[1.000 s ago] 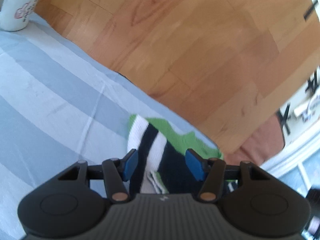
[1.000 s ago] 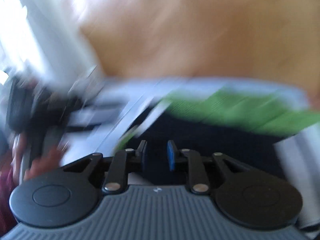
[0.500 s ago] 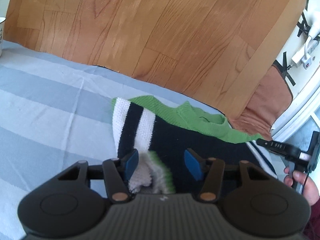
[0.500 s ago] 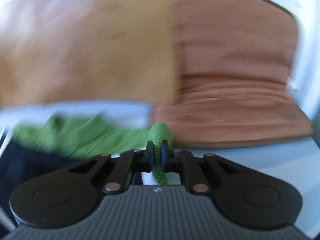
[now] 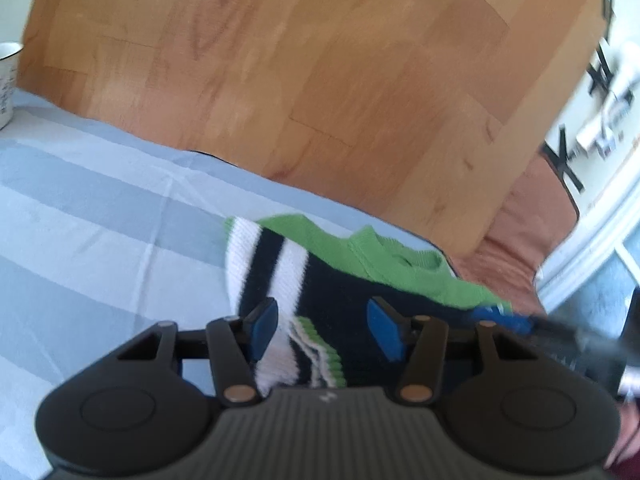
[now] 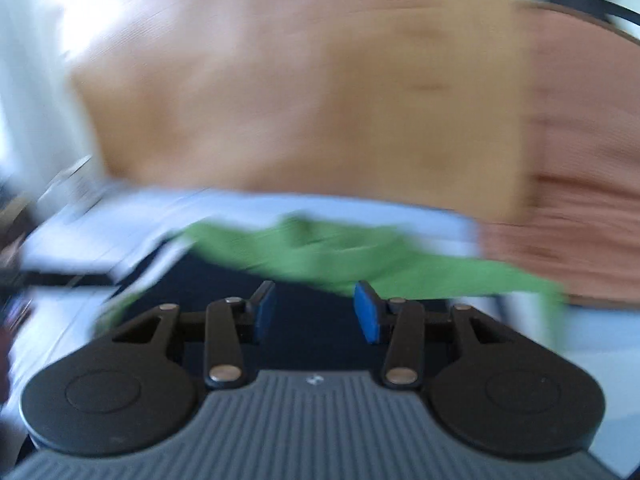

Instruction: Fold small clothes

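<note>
A small knit sweater (image 5: 344, 296), navy with a green collar and white stripes, lies on a blue-grey striped cloth (image 5: 100, 216). My left gripper (image 5: 324, 330) hovers open over its left side. A white, green-edged cuff (image 5: 308, 344) lies between the blue pads, untouched. My right gripper (image 6: 316, 316) is over the navy body with its jaws opening, and no fabric is pinched between them. The green collar (image 6: 340, 256) lies just beyond it. The right wrist view is heavily blurred. In the left wrist view the right gripper (image 5: 504, 316) shows as a blur at the sweater's right edge.
A white mug (image 5: 6, 80) stands at the cloth's far left. Beyond the cloth's far edge is wooden floor (image 5: 320, 80). A brown cushion (image 5: 532, 216) lies at the right, with a taped-down white power strip (image 5: 608, 120) past it.
The right gripper was shut on the sweater's green edge; it has let go, opened, and swung left over the navy body. The left gripper stayed over the cuff, rolling slightly.
</note>
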